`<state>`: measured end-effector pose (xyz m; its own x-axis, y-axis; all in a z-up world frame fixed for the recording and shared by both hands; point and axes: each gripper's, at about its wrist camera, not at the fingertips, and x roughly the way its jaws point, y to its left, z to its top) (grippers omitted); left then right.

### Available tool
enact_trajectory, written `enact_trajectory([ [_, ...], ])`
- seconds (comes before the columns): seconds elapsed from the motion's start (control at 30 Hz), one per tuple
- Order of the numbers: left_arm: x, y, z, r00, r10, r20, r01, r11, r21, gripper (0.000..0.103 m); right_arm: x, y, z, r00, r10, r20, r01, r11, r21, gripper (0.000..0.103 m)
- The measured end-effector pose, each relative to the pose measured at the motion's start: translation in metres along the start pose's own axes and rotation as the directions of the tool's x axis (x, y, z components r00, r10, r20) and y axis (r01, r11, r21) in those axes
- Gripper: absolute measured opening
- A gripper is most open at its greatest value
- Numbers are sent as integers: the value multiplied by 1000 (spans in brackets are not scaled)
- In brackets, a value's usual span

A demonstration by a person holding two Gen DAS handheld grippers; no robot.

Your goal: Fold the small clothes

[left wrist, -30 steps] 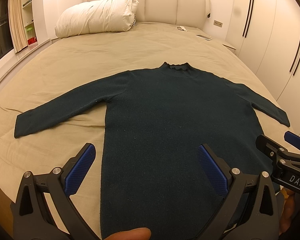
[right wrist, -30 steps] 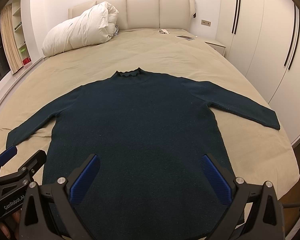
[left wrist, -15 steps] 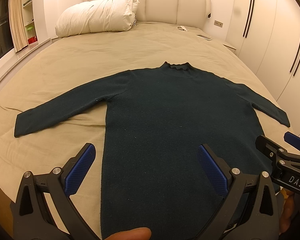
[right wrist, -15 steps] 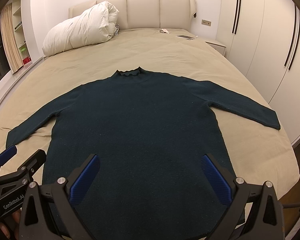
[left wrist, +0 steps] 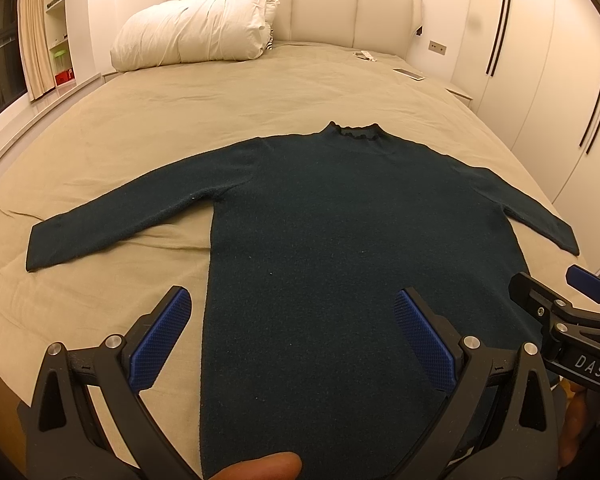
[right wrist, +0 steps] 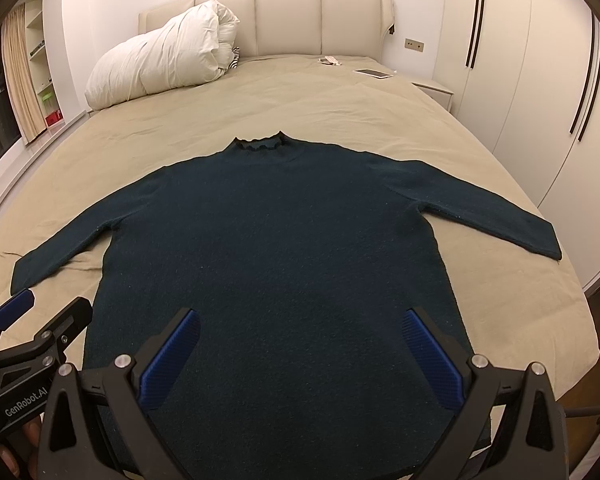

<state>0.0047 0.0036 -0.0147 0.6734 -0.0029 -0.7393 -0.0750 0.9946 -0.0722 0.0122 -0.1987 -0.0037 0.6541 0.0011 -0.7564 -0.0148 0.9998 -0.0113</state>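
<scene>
Sweater [left wrist: 340, 240], dark teal and fuzzy-knit, lies flat and face-up on a beige bed [left wrist: 180, 120], hem toward the camera, frilled collar pointing at the headboard, both sleeves stretched out sideways. Its long axis runs straight away from the tools. Left gripper [left wrist: 292, 336] hovers over the hem's left edge, jaws wide apart and empty, one blue ribbed pad above bare sheet and the other above knit. Right gripper [right wrist: 300, 352] hangs over the hem's right half, jaws likewise spread and holding nothing. Each tool sits nearest its own sleeve, so a first fold would likely bring a sleeve inward across the body. The thick, soft knit should drape heavily and cling to the lightly creased sheet. A white duvet [right wrist: 160, 64] is bundled by the headboard, well apart.
</scene>
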Motion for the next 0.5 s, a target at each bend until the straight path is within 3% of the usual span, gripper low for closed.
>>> enact_trajectory([
  [0.3,12,27,1,999,-44,0,44,997,-61,103,6,5,-1,1000,11,-7,-11,1000,0,103],
  [0.4,21,64,7,996,-94,-6,92,982,-164,103,6,1,3,996,85,16,-85,996,41,103],
  [0.5,30,112,13,988,-152,27,153,943,-296,103,5,-1,9,981,185,49,-189,979,80,103],
])
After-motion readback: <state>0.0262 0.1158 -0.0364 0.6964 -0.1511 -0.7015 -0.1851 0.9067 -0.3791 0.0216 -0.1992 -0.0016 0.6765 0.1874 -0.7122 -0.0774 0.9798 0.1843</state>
